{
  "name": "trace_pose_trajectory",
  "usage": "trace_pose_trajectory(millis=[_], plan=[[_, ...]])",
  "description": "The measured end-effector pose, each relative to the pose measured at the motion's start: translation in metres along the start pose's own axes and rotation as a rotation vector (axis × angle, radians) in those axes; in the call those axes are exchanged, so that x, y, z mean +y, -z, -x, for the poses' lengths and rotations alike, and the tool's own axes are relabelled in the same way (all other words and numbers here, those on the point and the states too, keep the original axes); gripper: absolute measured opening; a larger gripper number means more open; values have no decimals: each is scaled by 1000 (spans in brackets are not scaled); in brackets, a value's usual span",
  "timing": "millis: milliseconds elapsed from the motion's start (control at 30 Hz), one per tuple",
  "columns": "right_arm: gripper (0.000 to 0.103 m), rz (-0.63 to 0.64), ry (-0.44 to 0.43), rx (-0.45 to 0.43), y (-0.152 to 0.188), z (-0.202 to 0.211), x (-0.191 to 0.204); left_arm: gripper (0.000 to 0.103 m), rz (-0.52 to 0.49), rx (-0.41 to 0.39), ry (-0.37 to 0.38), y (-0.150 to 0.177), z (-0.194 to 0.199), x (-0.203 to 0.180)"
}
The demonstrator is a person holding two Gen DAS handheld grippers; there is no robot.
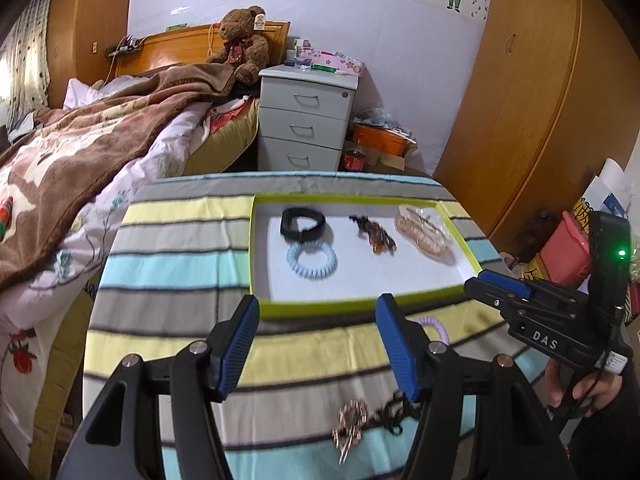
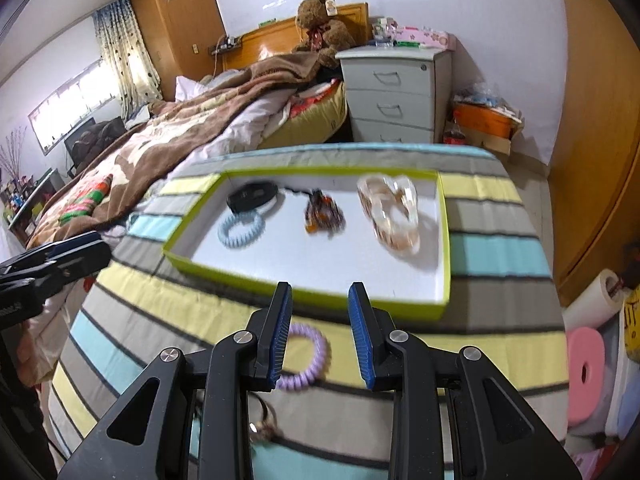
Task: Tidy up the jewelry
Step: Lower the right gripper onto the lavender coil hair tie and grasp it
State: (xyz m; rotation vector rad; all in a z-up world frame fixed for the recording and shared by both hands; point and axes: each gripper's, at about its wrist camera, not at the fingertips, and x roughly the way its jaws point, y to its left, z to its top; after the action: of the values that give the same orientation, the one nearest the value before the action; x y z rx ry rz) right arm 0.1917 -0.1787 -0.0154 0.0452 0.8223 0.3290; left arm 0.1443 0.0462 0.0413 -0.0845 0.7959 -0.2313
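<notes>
A lime-rimmed white tray (image 1: 360, 307) (image 2: 446, 240) lies on the striped cloth. It holds a black band (image 1: 302, 224) (image 2: 252, 196), a pale blue coil tie (image 1: 312, 260) (image 2: 241, 230), a brown claw clip (image 1: 374, 234) (image 2: 323, 214) and a clear pinkish clip (image 1: 424, 234) (image 2: 390, 212). In front of the tray lie a purple coil tie (image 1: 436, 326) (image 2: 308, 360), a gold clip (image 1: 350, 424) and a black tie (image 1: 394, 412). My left gripper (image 1: 319, 300) hovers open and empty at the tray's near rim. My right gripper (image 2: 320, 286) is open above the purple tie, not touching it.
The striped table (image 1: 168, 264) ends close on the left, beside a bed with a brown blanket (image 1: 92, 148). A white drawer unit (image 1: 304, 120) stands behind the table, a wooden wardrobe (image 1: 532, 100) to the right. Bags and a pink roll (image 2: 586, 376) crowd the floor at right.
</notes>
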Motion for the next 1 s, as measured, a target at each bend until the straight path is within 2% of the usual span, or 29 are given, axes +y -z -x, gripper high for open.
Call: trace_pose_trajectory(millis=[200, 367, 533, 700, 1000], plan=[[30, -38, -17, 47, 20, -11, -14, 65, 48, 4, 13, 33, 10, 9], [31, -50, -23, 101, 31, -28, -17, 66, 63, 37, 1, 55, 10, 14], [41, -41, -47, 114, 31, -38, -13, 66, 85, 49, 2, 65, 10, 21], [41, -22, -42, 120, 28, -42, -7, 66, 88, 59, 3, 70, 9, 21], [41, 66, 40, 117, 32, -45, 9, 66, 99, 68, -9, 76, 8, 22]])
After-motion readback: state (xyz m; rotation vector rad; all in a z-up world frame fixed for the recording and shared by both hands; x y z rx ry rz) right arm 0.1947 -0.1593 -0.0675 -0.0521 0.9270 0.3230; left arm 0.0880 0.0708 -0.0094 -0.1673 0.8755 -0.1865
